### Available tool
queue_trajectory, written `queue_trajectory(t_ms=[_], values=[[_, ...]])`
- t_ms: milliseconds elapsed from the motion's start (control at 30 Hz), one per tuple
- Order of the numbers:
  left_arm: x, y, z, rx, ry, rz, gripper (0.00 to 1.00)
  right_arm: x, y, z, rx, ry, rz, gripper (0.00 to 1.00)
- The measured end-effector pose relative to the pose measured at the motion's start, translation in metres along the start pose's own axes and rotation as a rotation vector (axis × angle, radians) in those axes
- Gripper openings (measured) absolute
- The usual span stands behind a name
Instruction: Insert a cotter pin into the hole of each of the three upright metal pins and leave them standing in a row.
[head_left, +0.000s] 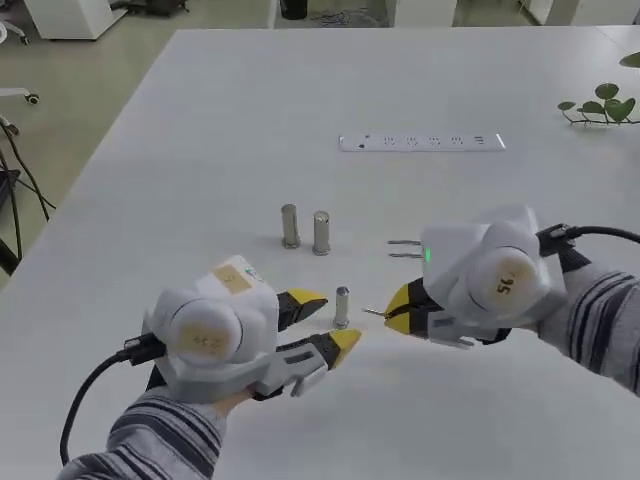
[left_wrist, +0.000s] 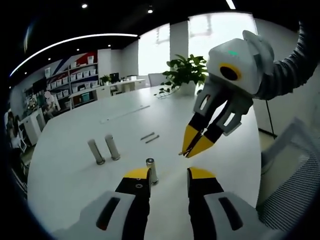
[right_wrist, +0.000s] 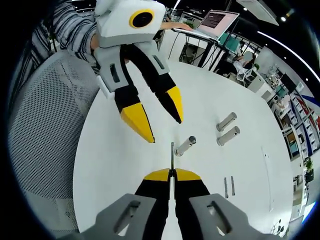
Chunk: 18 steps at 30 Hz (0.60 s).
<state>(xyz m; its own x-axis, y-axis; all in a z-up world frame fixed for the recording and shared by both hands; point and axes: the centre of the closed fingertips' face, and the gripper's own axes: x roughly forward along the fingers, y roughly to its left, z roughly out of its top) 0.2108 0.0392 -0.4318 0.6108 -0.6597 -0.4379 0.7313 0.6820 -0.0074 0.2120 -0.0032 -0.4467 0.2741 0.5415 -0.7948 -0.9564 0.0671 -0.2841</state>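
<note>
Cotter pin, thin silver wire (head_left: 373, 313): in the head view it is pinched in the closed, yellow-tipped jaws of the right gripper (head_left: 398, 310). Its free end points at the near metal pin (head_left: 342, 307), a short grey cylinder standing upright on the white table (head_left: 200, 150). The left gripper (head_left: 326, 320) sits just left of that pin, jaws parted and holding nothing. Two more grey metal pins (head_left: 305, 229) stand side by side farther back. Two spare cotter pins (head_left: 405, 248) lie flat to their right, and a white power strip (head_left: 420, 143) lies beyond.

Left gripper view: the near metal pin (left_wrist: 151, 170) stands just ahead of the open jaws, closer to the left one. The right gripper (left_wrist: 196, 144) hangs above it with its tips together.

Right gripper view: the cotter pin (right_wrist: 172, 159) juts forward from the shut jaws. Its tip is just beside the near metal pin (right_wrist: 185, 146); contact cannot be told. The left gripper (right_wrist: 164, 129) is opposite, spread wide.
</note>
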Motion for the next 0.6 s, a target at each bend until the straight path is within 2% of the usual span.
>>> queue_trajectory(t_ms=[133,233,333,600], values=[[0.007,0.011,-0.003,-0.017,-0.008,0.054,0.26,0.007,-0.006,-0.005,0.040,0.031,-0.017,0.00],[0.014,0.019,-0.008,-0.009,0.013,0.092,0.27,0.012,-0.009,-0.007,0.059,0.047,-0.028,0.00],[0.021,0.022,-0.013,-0.001,0.036,0.103,0.26,0.018,-0.012,-0.009,0.088,0.059,-0.033,0.00],[0.039,0.028,-0.020,-0.022,0.060,0.117,0.23,0.029,-0.016,-0.013,0.135,0.077,-0.033,0.00]])
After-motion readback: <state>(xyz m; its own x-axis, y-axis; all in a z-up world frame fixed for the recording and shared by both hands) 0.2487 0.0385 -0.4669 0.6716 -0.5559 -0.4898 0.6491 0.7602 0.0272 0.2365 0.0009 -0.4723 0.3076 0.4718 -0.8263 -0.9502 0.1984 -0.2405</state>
